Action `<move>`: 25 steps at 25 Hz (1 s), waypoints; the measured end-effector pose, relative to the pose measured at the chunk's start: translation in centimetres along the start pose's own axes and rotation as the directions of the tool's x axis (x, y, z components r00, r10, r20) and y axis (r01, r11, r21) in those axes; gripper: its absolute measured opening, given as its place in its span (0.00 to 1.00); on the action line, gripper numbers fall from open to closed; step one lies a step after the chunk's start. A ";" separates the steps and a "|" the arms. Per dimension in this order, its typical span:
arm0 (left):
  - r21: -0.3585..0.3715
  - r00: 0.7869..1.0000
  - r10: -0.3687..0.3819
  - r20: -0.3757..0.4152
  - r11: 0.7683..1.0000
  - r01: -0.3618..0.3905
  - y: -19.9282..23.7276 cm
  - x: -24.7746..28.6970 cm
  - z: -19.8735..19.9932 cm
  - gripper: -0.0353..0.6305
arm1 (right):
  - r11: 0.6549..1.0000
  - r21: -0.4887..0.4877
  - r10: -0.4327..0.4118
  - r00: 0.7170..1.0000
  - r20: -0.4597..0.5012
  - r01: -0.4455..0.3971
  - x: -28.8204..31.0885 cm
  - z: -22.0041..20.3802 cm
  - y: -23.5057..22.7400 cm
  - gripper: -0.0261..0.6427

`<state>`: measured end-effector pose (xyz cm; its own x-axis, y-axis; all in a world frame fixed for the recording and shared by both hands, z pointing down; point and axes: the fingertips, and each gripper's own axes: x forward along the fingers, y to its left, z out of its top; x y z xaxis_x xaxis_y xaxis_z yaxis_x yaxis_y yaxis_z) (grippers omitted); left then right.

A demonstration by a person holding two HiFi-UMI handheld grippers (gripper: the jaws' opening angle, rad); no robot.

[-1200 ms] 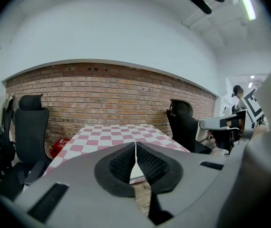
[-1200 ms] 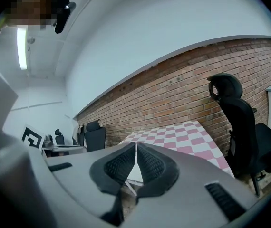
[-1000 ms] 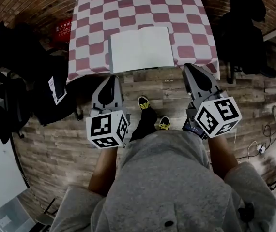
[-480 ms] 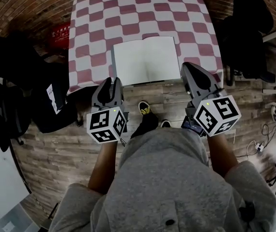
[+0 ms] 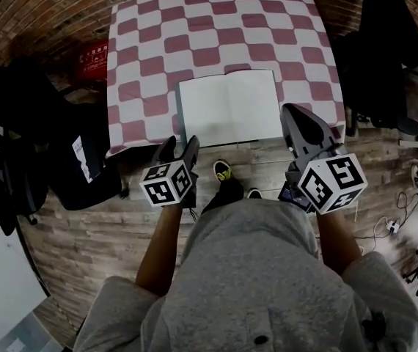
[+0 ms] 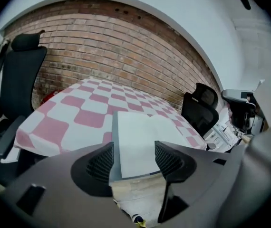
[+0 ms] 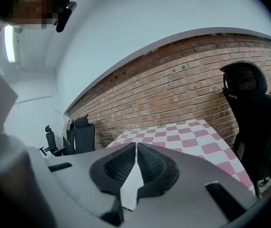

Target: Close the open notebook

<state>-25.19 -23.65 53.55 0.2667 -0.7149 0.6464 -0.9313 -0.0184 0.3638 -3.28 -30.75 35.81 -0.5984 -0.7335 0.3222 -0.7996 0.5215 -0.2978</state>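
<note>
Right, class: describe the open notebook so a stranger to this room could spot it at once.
Find the table with the pink-and-white checked cloth, in front of the brick wall. At its near edge lies the notebook, open flat. Its blank white pages are the only unpatterned patch there.

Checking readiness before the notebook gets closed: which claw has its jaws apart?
The left claw: its jaws have just been opening and stand wide apart, nothing between them. The right claw has its jaws together.

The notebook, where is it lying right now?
In the head view the open notebook lies flat at the near edge of the checkered table, just ahead of the left gripper.
</note>
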 end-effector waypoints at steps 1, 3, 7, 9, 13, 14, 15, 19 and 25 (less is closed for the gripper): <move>-0.013 1.000 0.002 -0.021 1.000 -0.002 0.4 0.4 -0.5 0.45 | 1.000 0.002 -0.002 1.000 -0.003 0.002 0.3 0.0 -0.1 0.09; -0.026 0.998 0.015 -0.065 1.000 -0.016 1.3 1.0 -1.5 0.47 | 1.000 0.005 -0.006 1.000 -0.010 0.006 0.8 0.0 -0.2 0.09; -0.050 0.986 0.035 -0.160 0.998 -0.044 2.6 1.9 -4.2 0.48 | 1.000 0.001 -0.012 1.000 -0.029 0.012 1.5 -0.3 -0.2 0.09; -0.078 0.983 0.028 -0.183 0.996 -0.043 3.0 2.2 -4.9 0.49 | 1.000 0.001 -0.013 0.999 -0.033 0.013 1.9 -0.3 -0.1 0.09; -0.150 0.983 -0.009 -0.185 0.989 -0.019 3.1 3.1 -5.3 0.49 | 1.000 -0.007 -0.016 0.999 -0.042 0.015 2.2 -0.5 0.0 0.09; -0.164 0.982 -0.022 -0.186 0.986 -0.009 3.0 3.2 -5.3 0.49 | 1.000 -0.009 -0.017 0.999 -0.043 0.016 2.3 -0.4 0.0 0.09; -0.174 0.982 -0.032 -0.187 0.985 -0.001 3.0 3.4 -5.4 0.49 | 1.000 -0.011 -0.018 0.999 -0.043 0.018 2.3 -0.4 0.0 0.09; -0.188 0.979 -0.072 -0.189 0.982 0.036 2.7 3.5 -5.1 0.49 | 1.000 -0.013 -0.021 0.999 -0.041 0.020 2.3 -0.4 0.2 0.09; -0.206 0.974 -0.109 -0.197 0.976 0.067 2.5 3.7 -5.2 0.48 | 0.999 -0.022 -0.029 0.999 -0.024 0.028 2.0 -0.4 0.5 0.09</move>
<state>-25.22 -22.70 60.36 0.4099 -0.5565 0.7227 -0.8400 0.0785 0.5368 -4.86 -31.80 36.68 -0.5762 -0.7375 0.3522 -0.8171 0.5101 -0.2685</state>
